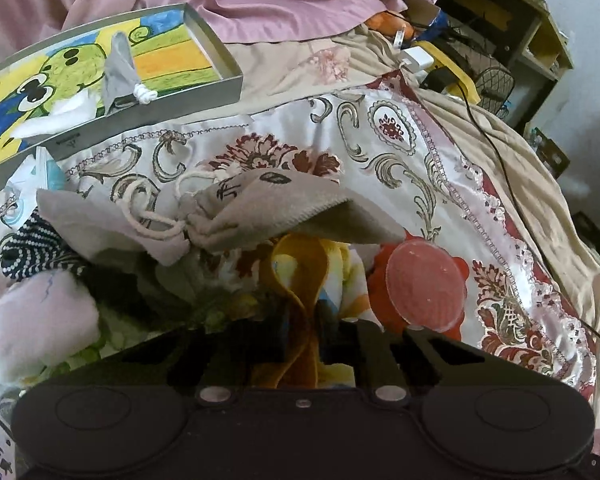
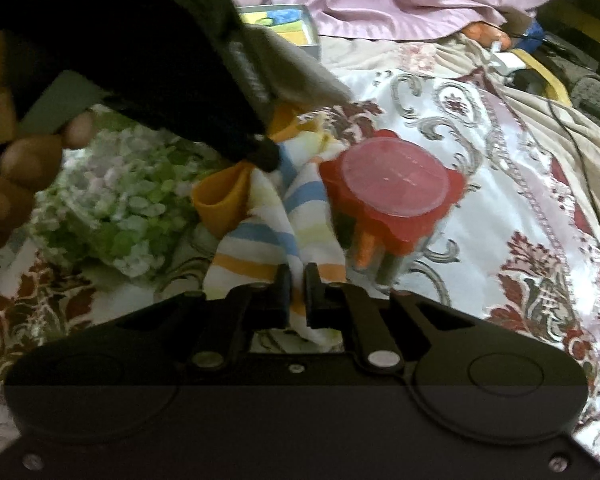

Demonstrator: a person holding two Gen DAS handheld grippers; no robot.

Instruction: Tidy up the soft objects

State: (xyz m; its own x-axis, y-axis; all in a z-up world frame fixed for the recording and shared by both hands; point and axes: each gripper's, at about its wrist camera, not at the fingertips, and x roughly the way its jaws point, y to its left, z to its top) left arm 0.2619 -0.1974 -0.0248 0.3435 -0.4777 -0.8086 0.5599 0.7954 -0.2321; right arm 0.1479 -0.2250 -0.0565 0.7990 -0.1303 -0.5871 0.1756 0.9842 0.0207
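Observation:
A white cloth (image 2: 260, 248) with blue, yellow and orange stripes and an orange hem (image 1: 296, 312) lies crumpled on the bedspread. My right gripper (image 2: 297, 280) is shut on its near edge. My left gripper (image 1: 304, 320) comes in from the upper left of the right wrist view, and the left gripper's tip (image 2: 266, 154) is pinched shut on the orange hem. A beige drawstring pouch (image 1: 260, 208) rests just beyond the left fingers. A red plastic toy (image 2: 392, 196) with a clear pink disc lies to the right of the cloth.
A grey box (image 1: 220, 92) with a cartoon frog picture holds a small grey pouch (image 1: 118, 68) at the back left. A green floral cloth (image 2: 120, 208), a pink cloth (image 1: 32, 320) and a dotted black fabric (image 1: 32, 252) lie left. A black cable (image 1: 500, 152) runs along the right.

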